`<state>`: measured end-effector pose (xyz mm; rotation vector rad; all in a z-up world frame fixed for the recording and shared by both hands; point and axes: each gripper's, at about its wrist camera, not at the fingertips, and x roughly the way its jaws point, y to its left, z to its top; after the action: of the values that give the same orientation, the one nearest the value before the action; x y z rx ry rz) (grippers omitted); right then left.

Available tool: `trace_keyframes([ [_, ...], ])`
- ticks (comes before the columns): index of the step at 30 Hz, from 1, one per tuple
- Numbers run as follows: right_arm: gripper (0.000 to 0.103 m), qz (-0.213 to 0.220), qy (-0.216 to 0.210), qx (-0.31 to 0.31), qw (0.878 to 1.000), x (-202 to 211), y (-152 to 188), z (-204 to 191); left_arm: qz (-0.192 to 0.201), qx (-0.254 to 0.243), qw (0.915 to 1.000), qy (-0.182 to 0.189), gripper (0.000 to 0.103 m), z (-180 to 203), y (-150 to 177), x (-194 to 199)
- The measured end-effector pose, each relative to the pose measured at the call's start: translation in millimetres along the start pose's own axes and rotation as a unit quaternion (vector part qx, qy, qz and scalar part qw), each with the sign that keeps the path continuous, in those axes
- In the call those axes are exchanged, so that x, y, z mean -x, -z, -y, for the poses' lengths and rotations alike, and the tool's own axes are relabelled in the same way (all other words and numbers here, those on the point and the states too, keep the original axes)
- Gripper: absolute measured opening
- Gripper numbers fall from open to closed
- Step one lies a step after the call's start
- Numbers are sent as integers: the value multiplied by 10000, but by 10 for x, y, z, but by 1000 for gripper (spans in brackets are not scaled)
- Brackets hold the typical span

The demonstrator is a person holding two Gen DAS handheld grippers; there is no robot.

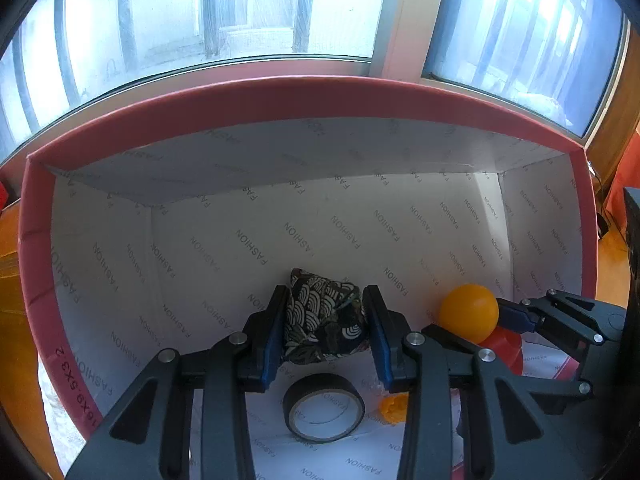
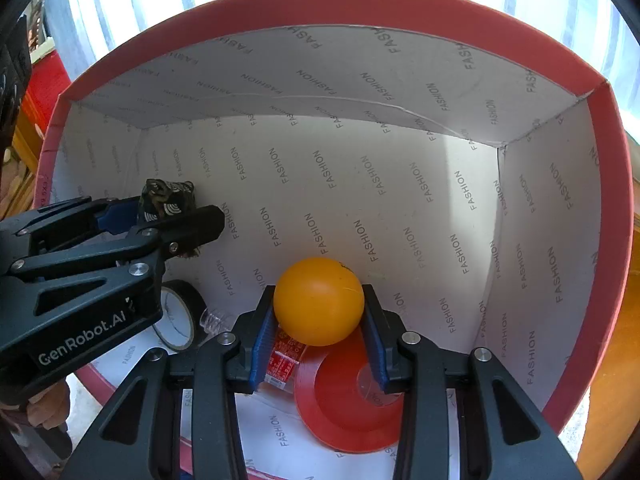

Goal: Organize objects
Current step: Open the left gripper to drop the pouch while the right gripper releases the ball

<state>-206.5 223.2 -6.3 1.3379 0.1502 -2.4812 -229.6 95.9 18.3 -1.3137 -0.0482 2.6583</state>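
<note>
Inside a pink-rimmed box [image 1: 280, 96] lined with white "FASHION" paper, both grippers at work over the floor of the carton. Left gripper [image 1: 326, 320] clamped on a small patterned fabric pouch [image 1: 324, 316], blue pads pressing its two flanks, the pouch held low above the box floor just beyond a roll of black tape [image 1: 324, 408]. Right gripper [image 2: 319, 316] closed on an orange ball [image 2: 319, 301], pads meeting it on opposite sides near its widest line, directly over a red disc-shaped lid [image 2: 348, 408] and a red-labelled clear packet [image 2: 282, 360]. A small orange piece [image 1: 394, 408] and a clear threaded plastic part [image 2: 214, 320] lying near the tape. Pouch likely soft, light and yielding, bunching under pressure rather than slipping; best pinched across the middle of its bulk, as here. Ball apparently smooth, stiff and light, prone to squirting out if pinched off-centre, so a hold across the equator looks safest. Neither object seemingly fragile. Judged stage: both items carried into the box and close to being set down; release low to the floor advisable, since the ball could roll once freed, possibly off the sloped lid beneath it.
</note>
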Motion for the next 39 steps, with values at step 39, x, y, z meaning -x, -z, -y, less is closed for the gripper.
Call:
trace_keyframes([
  [39,71,367,2,-383,9986,533,568,172,-66,-32,9999,95,57,154,-50,260],
])
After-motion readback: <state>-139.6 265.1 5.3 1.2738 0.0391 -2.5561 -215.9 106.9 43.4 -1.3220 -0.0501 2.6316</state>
